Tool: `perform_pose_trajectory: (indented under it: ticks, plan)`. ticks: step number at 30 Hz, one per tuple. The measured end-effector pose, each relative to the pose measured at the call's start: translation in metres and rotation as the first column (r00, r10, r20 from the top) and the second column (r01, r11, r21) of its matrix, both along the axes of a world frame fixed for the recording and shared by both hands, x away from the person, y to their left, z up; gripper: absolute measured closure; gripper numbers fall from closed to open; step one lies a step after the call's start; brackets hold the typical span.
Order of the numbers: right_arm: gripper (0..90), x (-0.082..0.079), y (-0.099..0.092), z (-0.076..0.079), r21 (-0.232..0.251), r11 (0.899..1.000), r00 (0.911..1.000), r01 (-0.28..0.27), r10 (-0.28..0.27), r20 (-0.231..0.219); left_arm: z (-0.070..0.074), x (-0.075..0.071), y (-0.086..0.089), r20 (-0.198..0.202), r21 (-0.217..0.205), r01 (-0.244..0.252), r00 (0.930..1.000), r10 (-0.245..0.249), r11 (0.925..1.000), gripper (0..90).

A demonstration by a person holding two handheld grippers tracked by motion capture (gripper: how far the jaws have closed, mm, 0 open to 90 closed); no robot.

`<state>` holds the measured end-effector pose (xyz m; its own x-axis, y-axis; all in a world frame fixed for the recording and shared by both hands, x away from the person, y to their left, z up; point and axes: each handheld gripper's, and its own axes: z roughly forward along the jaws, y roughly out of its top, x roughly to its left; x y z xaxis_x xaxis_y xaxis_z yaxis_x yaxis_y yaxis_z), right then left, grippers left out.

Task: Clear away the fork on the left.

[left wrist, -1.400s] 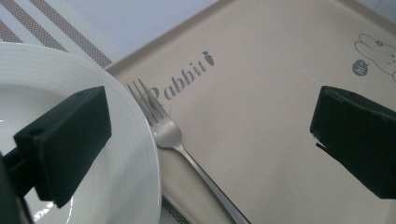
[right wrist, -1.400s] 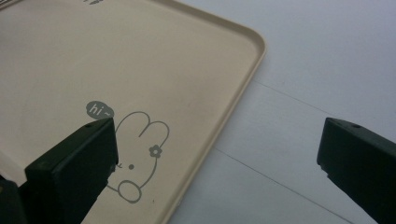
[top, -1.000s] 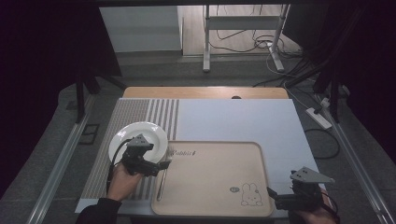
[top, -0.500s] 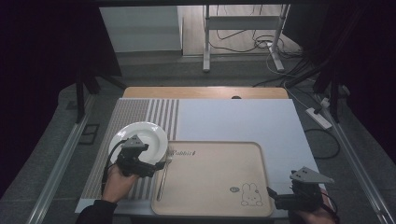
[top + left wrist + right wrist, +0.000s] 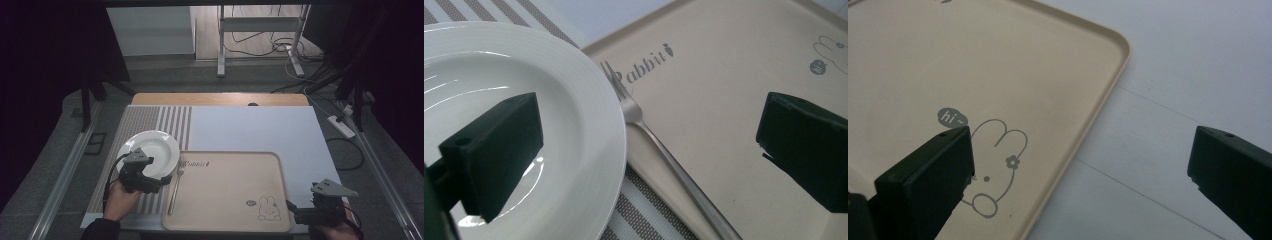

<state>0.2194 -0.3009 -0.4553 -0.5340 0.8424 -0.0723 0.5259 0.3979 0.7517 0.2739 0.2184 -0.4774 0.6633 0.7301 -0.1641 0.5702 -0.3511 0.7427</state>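
A white plate (image 5: pixel 156 146) lies on a striped placemat (image 5: pixel 150 119) at the left. A beige tray (image 5: pixel 225 175) with a rabbit drawing (image 5: pixel 267 209) sits beside it. A metal fork (image 5: pixel 173 194) rests along the tray's left rim, its tines near the plate. My left gripper (image 5: pixel 165 180) hovers at the plate's near edge, open. In the left gripper view (image 5: pixel 651 127) one jaw stands over the plate (image 5: pixel 574 100) and the other over the tray (image 5: pixel 724 75), with the fork (image 5: pixel 659 147) between them. My right gripper (image 5: pixel 292 210) is open at the tray's near right corner (image 5: pixel 1080 150).
A white mat (image 5: pixel 250 125) covers the table beyond the tray and to its right. The wooden table edge (image 5: pixel 220 98) runs along the back. A metal stand (image 5: pixel 220 45) and cables (image 5: pixel 280 47) are on the floor behind.
My left gripper has drifted a little left and toward the person, along the plate's near edge. The right gripper has stayed in place.
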Motion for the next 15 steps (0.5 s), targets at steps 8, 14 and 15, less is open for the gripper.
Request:
perform_pose_trajectory:
  ticks: [8,14,15]
  plan:
    - [0.0,0.0,0.0,0.0,-0.003,1.0,1.0,0.0,0.0,0.003,-0.001,-0.007,0.008,0.004,-0.001,-0.015,0.9999,0.015,0.9999,0.2]
    - [0.0,0.0,0.001,0.0,-0.008,1.0,1.0,0.004,-0.004,0.003,-0.001,-0.01,0.012,0.001,-0.008,-0.025,0.9997,0.025,0.9996,0.2]
    - [0.0,0.0,0.001,0.0,-0.009,1.0,1.0,0.004,-0.004,0.004,-0.002,-0.012,0.014,-0.002,-0.008,-0.033,0.9995,0.033,0.9994,0.2]
